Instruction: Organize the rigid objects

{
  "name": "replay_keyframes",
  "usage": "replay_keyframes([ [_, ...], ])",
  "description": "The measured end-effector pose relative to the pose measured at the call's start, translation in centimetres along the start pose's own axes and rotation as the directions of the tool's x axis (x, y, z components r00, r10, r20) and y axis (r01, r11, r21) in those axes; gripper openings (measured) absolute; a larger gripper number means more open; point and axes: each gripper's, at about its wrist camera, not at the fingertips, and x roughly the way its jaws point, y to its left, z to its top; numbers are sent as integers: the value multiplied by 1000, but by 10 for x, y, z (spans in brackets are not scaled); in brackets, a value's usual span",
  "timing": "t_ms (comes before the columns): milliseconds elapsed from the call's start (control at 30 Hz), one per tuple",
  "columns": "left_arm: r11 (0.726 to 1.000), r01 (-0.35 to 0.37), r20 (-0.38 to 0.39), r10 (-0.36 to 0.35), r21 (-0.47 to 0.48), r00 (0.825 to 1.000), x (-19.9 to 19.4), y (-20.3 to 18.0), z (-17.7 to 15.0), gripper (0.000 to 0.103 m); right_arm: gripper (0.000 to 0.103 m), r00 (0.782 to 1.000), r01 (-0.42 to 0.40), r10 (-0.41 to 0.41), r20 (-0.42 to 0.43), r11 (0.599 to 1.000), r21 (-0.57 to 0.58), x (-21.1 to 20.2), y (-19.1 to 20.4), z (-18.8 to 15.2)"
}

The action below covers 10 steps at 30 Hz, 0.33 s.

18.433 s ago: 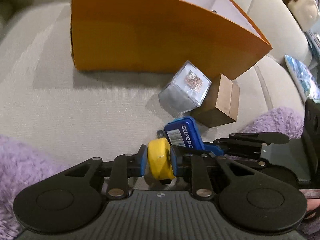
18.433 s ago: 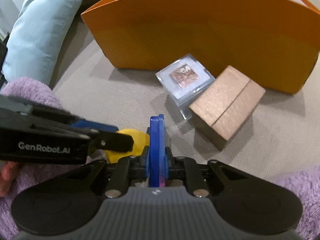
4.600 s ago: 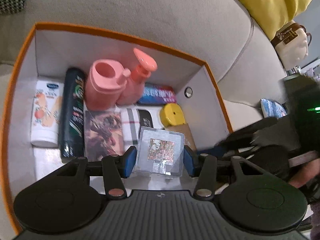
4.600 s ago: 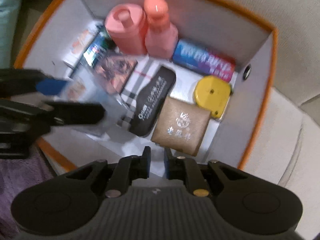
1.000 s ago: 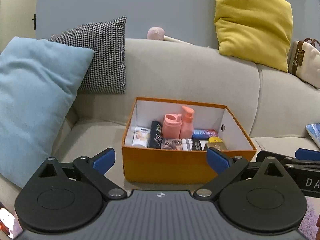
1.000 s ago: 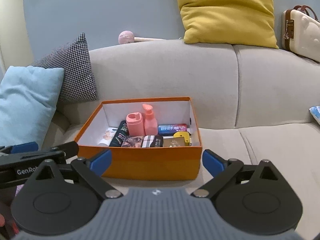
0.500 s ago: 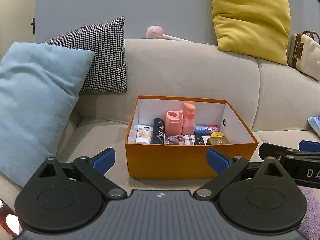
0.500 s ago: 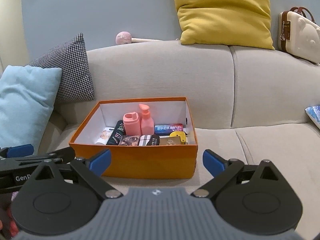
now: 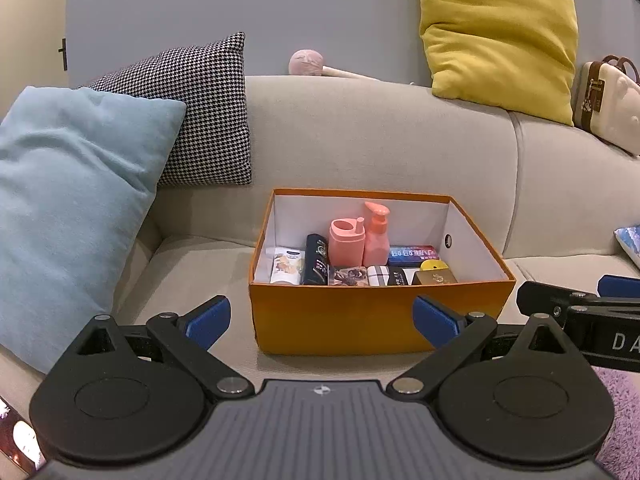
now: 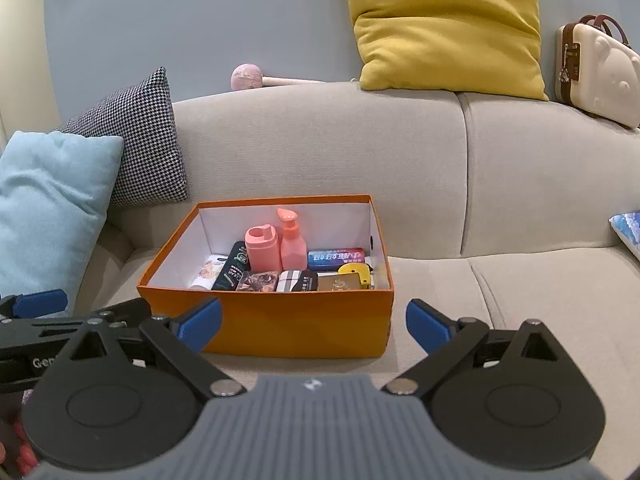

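Observation:
An orange box [image 9: 360, 326] [image 10: 304, 320] with white inner walls sits on the grey sofa seat [image 10: 500, 300]. Inside it stand a pink bottle [image 9: 346, 237] [image 10: 261, 247] and a pink pump bottle [image 9: 376, 236] [image 10: 291, 245], with a black tube [image 9: 316, 259], a white tube [image 9: 287, 266], a blue pack [image 9: 412, 251] [image 10: 336, 257], a yellow tape measure [image 10: 356, 272] and a brown box [image 9: 435, 278] lying around them. My left gripper [image 9: 320, 318] is open and holds nothing, well in front of the box. My right gripper [image 10: 314, 322] is likewise open with nothing between its fingers.
A light blue cushion [image 9: 68, 200] and a houndstooth cushion [image 9: 196, 116] lean at the left. A yellow cushion [image 9: 496, 36] and a cream case [image 10: 596, 68] sit on the sofa back, with a pink ball-ended stick [image 10: 246, 77]. A blue patterned item [image 10: 628, 228] lies at the right.
Both grippers have pulled back a little more from the box and stay open. The box contents have not moved.

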Motion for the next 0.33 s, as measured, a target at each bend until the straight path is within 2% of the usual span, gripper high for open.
replay_keyframes([
  [333, 1000, 5, 5, -5, 1, 1000, 0, 0, -1, 103, 98, 1000, -1, 1, -6, 1000, -2, 1, 0, -1],
])
